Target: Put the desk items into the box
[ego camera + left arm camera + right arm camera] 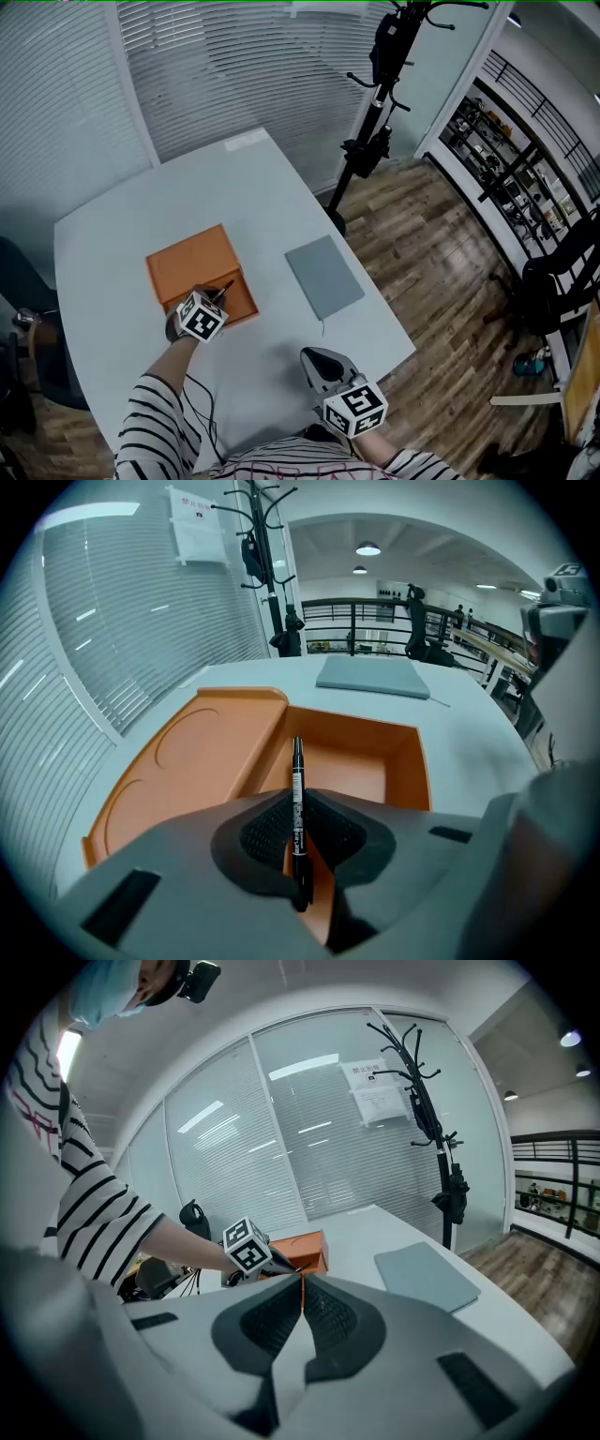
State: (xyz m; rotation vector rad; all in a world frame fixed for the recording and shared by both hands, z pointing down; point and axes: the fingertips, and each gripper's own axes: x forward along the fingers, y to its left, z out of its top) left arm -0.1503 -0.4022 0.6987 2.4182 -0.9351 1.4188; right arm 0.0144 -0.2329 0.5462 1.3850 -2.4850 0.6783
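An orange box (202,273) lies on the white table, its lid (197,757) laid open to the left of the tray (361,761). My left gripper (208,302) hovers at the tray's near edge, shut on a black pen (298,808) whose tip points over the tray. The pen (221,290) shows as a thin dark line in the head view. A grey notebook (323,275) lies flat to the right of the box. My right gripper (317,363) is shut and holds nothing, low over the table's near edge. From the right gripper view the box (300,1249) and notebook (427,1276) sit beyond it.
The white table (122,234) ends close at the right of the notebook. A black coat stand (370,112) rises past the far corner on the wooden floor. Blinds cover the glass wall behind. A dark chair (28,366) stands at the left.
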